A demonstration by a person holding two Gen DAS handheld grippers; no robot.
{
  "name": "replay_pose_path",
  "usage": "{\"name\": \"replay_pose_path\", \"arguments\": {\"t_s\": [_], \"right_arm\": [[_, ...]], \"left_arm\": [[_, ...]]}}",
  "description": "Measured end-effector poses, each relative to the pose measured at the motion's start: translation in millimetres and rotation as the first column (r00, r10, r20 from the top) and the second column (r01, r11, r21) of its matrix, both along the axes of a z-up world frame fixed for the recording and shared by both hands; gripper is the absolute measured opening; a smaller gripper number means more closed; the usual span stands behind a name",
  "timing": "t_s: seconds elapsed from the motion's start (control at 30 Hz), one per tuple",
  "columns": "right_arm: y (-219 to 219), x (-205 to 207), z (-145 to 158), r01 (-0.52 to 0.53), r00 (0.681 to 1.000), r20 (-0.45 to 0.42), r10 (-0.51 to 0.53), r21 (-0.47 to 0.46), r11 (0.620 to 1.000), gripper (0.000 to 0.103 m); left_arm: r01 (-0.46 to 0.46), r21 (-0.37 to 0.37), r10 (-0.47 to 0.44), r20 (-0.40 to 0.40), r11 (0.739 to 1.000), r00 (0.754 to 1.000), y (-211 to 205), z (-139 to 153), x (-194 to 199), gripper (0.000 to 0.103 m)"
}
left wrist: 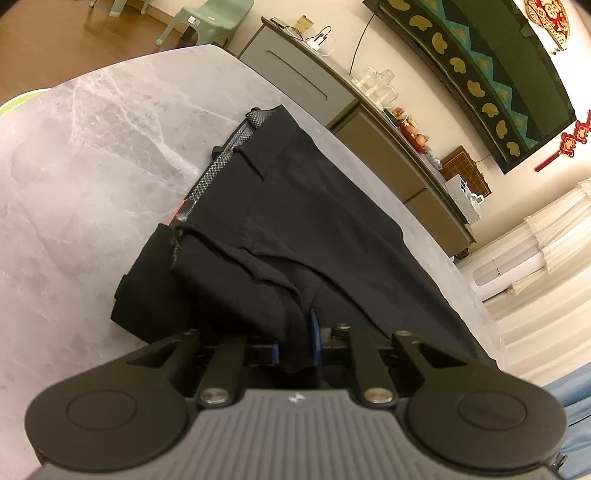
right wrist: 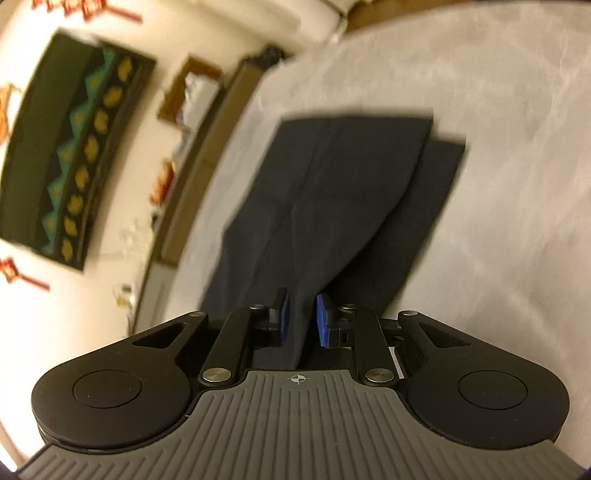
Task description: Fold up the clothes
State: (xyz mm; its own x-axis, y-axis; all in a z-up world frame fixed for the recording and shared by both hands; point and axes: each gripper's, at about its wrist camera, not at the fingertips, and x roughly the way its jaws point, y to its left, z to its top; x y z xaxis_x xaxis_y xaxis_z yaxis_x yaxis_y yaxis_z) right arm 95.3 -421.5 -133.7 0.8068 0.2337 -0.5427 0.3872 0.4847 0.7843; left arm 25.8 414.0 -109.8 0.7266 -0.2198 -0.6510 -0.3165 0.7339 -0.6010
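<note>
Left gripper (left wrist: pixel 295 341): blue pads pressed close on a bunched fold of black fabric, which hangs down between them toward the camera. The fabric belongs to dark trousers (left wrist: pixel 295 206) lying on a grey marbled table (left wrist: pixel 85 155). From the pinched fold the cloth runs away from the gripper to the waistband (left wrist: pixel 236 147), where a checked lining and a small red tag show along the edge. The garment lies partly doubled over, w/ a thicker folded layer at the left side near the gripper. Far edge of the trousers sits close to the table's rim.

Right gripper (right wrist: pixel 301 319): blue pads (right wrist: pixel 323 321) close on either side of a raised ridge of the same dark cloth, pinching it. Picture is motion-blurred, so fine detail is unclear. Beyond the pads the trouser legs (right wrist: pixel 332 177) stretch away across the table (right wrist: pixel 517 184), one leg lying over the other, w/ the lower leg's hem (right wrist: pixel 443 158) sticking out to the right of the upper one. Hems end well short of the far table edge.

Bkgd, left view: a long sideboard (left wrist: pixel 388 147) against a cream wall, glassware and small items on top, a dark wall hanging (left wrist: pixel 498 74) w/ teal and gold pattern, red hanging ornaments, pale curtains at right, a mint-green plastic chair (left wrist: pixel 210 18) on a wood floor.
</note>
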Motion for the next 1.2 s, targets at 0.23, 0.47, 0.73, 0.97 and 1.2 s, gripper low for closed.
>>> {"name": "replay_pose_path", "arguments": {"t_s": [0.23,0.47,0.73,0.97,1.2], "right_arm": [[17.1,13.3,2.4,-0.039,0.999,-0.027,0.035,-0.129,0.991,0.001],[32.6,-28.5,25.1,-0.058,0.998,-0.047,0.047,-0.259,0.964,0.000],[26.1,-34.1,14.9,-0.017,0.992,-0.122,-0.018,-0.276,0.961,0.000],[20.4,-24.1,20.8,0.011,0.989,-0.132,-0.071,-0.403,0.915,0.000],[8.3,-2.5,27.7,0.011,0.992,-0.114,-0.059,-0.381,0.924,0.001]], "left_arm": [[0.016,-0.003,-0.016,-0.020,1.000,1.000,-1.0,-3.5,2.4,0.020],[-0.037,0.053,0.040,-0.056,0.998,0.998,13.0,-3.3,-13.5,0.005],[-0.041,0.050,0.045,-0.083,0.998,0.996,19.4,-5.8,-14.3,0.013],[-0.005,0.019,0.006,-0.025,1.000,1.000,20.7,-1.7,-24.1,0.043],[-0.021,0.035,0.017,0.097,0.999,0.995,16.3,8.7,-20.8,0.007]]}}
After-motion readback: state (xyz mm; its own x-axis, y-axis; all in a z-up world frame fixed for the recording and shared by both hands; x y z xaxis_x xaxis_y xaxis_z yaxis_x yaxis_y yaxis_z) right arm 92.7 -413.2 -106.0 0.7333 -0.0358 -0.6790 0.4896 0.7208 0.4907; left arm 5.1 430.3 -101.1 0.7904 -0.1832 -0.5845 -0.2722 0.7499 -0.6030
